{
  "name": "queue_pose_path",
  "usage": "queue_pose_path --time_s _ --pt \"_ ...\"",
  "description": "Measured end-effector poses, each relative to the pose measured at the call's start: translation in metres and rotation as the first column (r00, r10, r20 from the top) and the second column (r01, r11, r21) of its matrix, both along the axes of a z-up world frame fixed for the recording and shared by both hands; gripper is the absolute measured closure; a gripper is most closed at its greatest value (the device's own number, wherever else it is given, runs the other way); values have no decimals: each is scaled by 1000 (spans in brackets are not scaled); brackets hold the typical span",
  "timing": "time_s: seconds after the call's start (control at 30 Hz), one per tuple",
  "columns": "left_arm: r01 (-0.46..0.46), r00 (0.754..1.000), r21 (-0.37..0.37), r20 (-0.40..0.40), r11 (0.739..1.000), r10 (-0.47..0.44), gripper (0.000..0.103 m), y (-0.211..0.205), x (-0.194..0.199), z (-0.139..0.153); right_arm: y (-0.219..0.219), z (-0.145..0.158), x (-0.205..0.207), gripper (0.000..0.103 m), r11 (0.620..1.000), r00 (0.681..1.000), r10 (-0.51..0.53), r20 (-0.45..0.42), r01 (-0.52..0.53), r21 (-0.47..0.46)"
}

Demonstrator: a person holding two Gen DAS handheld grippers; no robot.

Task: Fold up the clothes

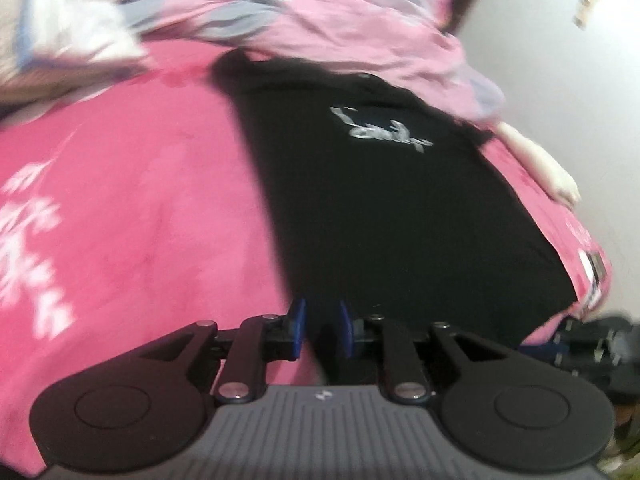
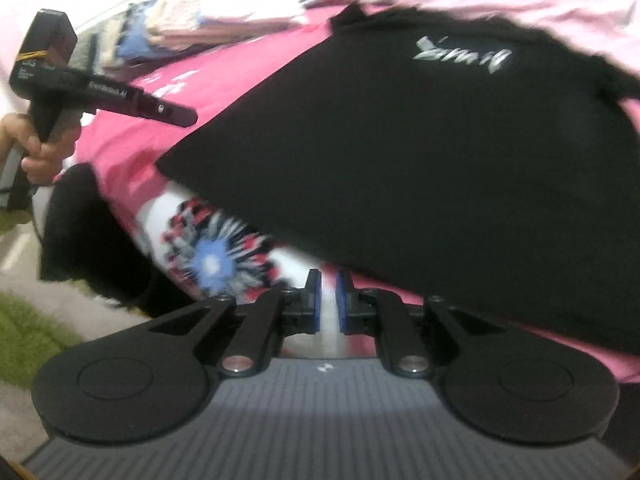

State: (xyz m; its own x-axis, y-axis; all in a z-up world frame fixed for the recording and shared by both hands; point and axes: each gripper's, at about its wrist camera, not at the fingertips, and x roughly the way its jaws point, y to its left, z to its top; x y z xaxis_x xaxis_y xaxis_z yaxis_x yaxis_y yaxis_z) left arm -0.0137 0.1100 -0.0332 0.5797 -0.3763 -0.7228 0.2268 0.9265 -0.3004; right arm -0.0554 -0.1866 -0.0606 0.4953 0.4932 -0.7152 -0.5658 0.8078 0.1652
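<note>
A black T-shirt (image 1: 392, 216) with a silver print lies flat on the pink bedspread (image 1: 140, 216). In the left wrist view my left gripper (image 1: 322, 330) hovers at the shirt's near left edge. Its blue pads stand apart and press on nothing. The right wrist view shows the same shirt (image 2: 420, 168) spread ahead. My right gripper (image 2: 327, 304) is just off the shirt's near hem, over a white flowered patch of the bedspread (image 2: 208, 260). Its pads are almost together with nothing between them. A hand (image 2: 40, 152) holds the left gripper (image 2: 188, 118) at the far left, above the bedspread.
A crumpled pale pink quilt (image 1: 320, 12) lies beyond the shirt. A stack of folded clothes (image 2: 172, 28) sits at the back left. A white soft thing (image 1: 540, 164) lies by the bed's right edge, next to a wall. Dark cloth (image 2: 80, 220) hangs at the bed's front, with floor (image 2: 24, 320) below.
</note>
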Motion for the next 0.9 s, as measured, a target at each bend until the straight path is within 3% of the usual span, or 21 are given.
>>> queue_pose_path --time_s 0.1,0.17,0.23,0.33,0.4,0.47,0.63,0.7,0.77,0.83,0.9 --pt "80 997 33 4 996 -81 83 -27 9 -5 13 12 15 95 999 997 10 73 -13 43" --pt "120 993 46 -16 992 -119 80 -38 13 -12 22 5 26 95 1000 995 14 103 -15 4" --pt "140 990 57 -38 989 -138 78 -42 11 -20 17 -8 31 95 997 997 -22 72 27 -72" --pt "151 988 47 -39 988 -149 78 -38 6 -21 -27 -13 16 96 996 996 -84 -42 83 -15" --pt "148 988 34 -48 988 -147 77 -35 9 -17 -47 -9 6 95 991 989 -130 -71 127 -44" --pt "148 988 28 -45 989 -147 72 -33 11 -11 -60 -1 -4 94 980 983 -175 -54 169 -102" --pt "198 980 55 20 979 -199 66 -53 17 5 -68 26 20 94 977 974 -212 76 211 16" --pt "225 973 71 39 972 -228 64 -70 23 3 -64 18 41 94 977 971 -212 109 213 1" --pt "243 968 88 38 966 -247 64 -86 30 -4 -68 5 56 94 974 972 -221 83 224 -28" --pt "253 967 74 24 965 -255 64 -94 36 -12 -83 -9 54 95 960 964 -259 68 264 -93" --pt "260 965 53 17 964 -261 61 -96 40 -16 -107 -11 40 95 945 949 -309 57 313 -94"
